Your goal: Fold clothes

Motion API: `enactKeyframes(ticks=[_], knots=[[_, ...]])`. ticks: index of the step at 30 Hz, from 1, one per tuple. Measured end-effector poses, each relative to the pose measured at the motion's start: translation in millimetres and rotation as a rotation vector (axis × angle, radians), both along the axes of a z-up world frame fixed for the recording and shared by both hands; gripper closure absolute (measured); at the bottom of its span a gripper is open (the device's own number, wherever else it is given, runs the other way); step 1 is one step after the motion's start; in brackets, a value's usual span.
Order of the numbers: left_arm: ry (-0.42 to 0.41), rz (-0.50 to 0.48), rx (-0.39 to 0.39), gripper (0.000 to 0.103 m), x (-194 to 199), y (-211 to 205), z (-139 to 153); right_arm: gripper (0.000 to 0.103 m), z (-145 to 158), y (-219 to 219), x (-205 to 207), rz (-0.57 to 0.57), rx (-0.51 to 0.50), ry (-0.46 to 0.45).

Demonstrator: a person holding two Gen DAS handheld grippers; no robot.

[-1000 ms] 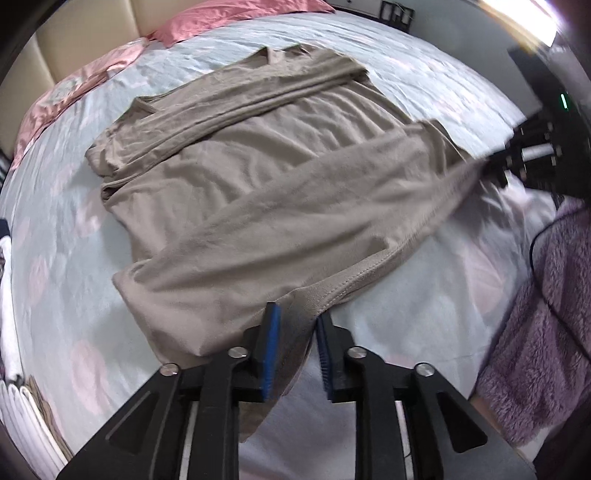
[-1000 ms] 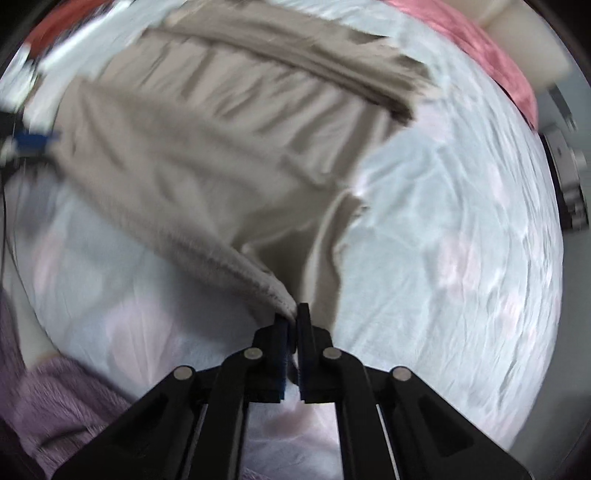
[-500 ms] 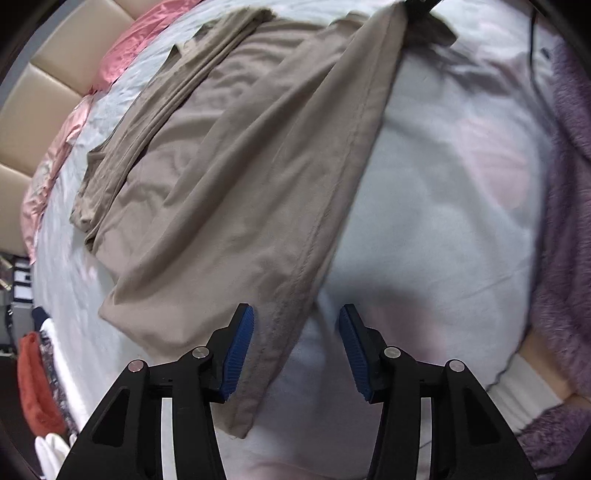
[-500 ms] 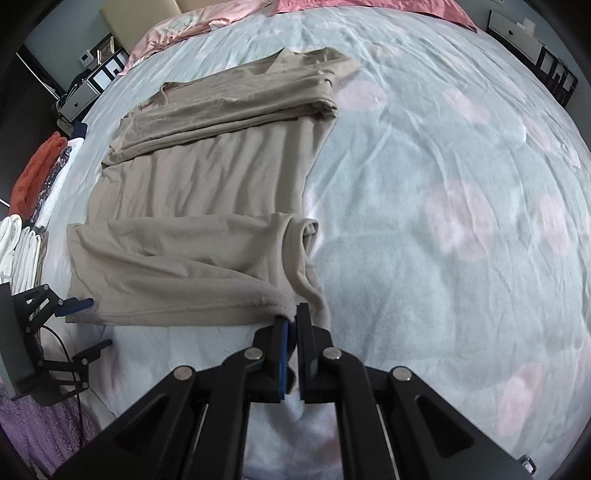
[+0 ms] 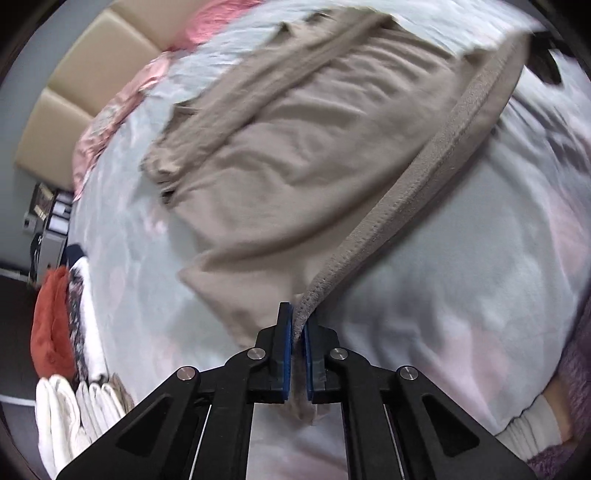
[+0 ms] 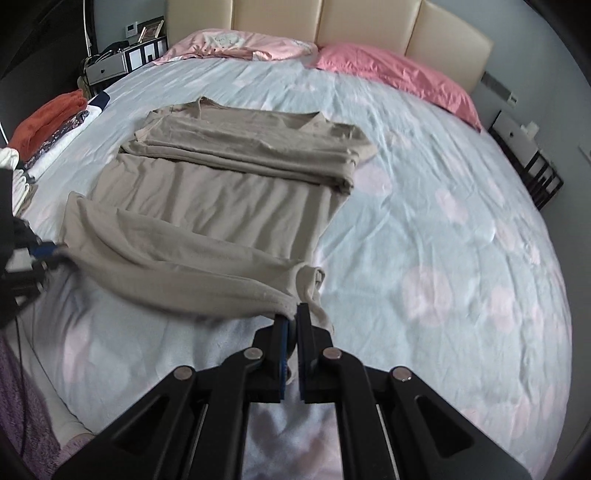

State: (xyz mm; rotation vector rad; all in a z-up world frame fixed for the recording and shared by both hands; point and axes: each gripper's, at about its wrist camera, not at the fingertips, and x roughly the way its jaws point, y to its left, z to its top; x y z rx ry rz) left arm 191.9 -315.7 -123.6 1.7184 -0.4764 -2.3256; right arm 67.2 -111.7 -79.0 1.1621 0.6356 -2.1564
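A beige shirt lies spread on the pale blue bed, its top part folded over into a band near the pillows. In the left wrist view my left gripper is closing its jaws on the shirt's stitched bottom hem, with the blue pads pressing the fabric. The hem runs taut up to the top right. In the right wrist view my right gripper is shut on the other bottom corner of the hem. My left gripper shows there at the left edge, holding the far corner.
Stacked folded clothes, orange and white, line the bed's left side. Pink pillows and a beige headboard are at the far end. A dark nightstand stands to the right. A person's purple sleeve is near me.
My left gripper opened around the hem, then shut on it. The right gripper kept its grip and lifted and tilted up, so the whole bed shows. The hem is pulled taut between both.
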Motion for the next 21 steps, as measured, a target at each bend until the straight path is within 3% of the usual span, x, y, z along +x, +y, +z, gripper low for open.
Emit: enactKeyframes(ticks=[6, 14, 21], knots=[[0.155, 0.083, -0.033, 0.098, 15.6, -11.3, 48.6, 0.099, 16.7, -0.5, 10.3, 0.017, -0.001, 0.103], [0.306, 0.084, -0.102, 0.098, 43.6, -1.7, 102.6, 0.099, 61.6, 19.4, 35.3, -0.071, -0.125, 0.168], [0.402, 0.070, -0.141, 0.099, 69.4, 8.9, 131.9, 0.100, 85.9, 22.7, 75.3, -0.091, -0.095, 0.306]])
